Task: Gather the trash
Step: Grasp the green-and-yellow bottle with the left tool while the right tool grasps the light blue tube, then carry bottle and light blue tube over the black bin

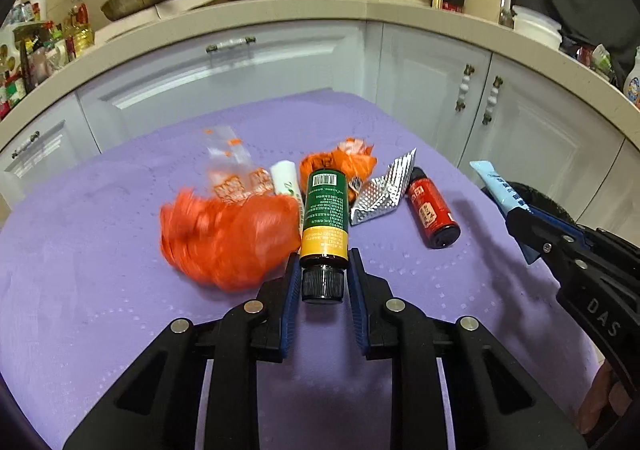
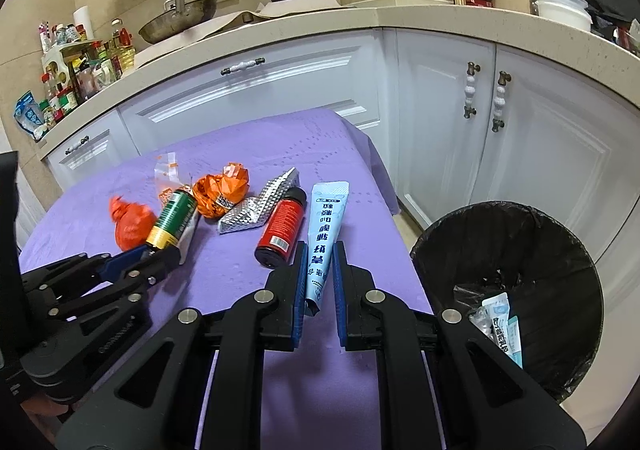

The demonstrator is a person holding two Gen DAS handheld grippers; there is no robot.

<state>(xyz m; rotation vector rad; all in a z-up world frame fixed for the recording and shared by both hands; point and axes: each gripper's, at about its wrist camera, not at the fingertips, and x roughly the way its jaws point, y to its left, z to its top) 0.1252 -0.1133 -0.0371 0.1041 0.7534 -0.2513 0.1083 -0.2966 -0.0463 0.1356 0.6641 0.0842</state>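
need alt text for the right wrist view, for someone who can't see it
The right hand-held gripper clamps a light blue tube above a purple-covered table, beside a black-lined trash bin on the right. To the left, the left hand-held gripper grips a green bottle among orange wrappers.

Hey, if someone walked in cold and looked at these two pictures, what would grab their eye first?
Probably the bright trash strewn on the purple tablecloth: crumpled orange bags, a red bottle and a silver foil wrapper. Next, the grippers: the left gripper straddles the cap of a green bottle, and the right gripper holds a pale blue tube. A black-lined trash bin stands at the table's right.
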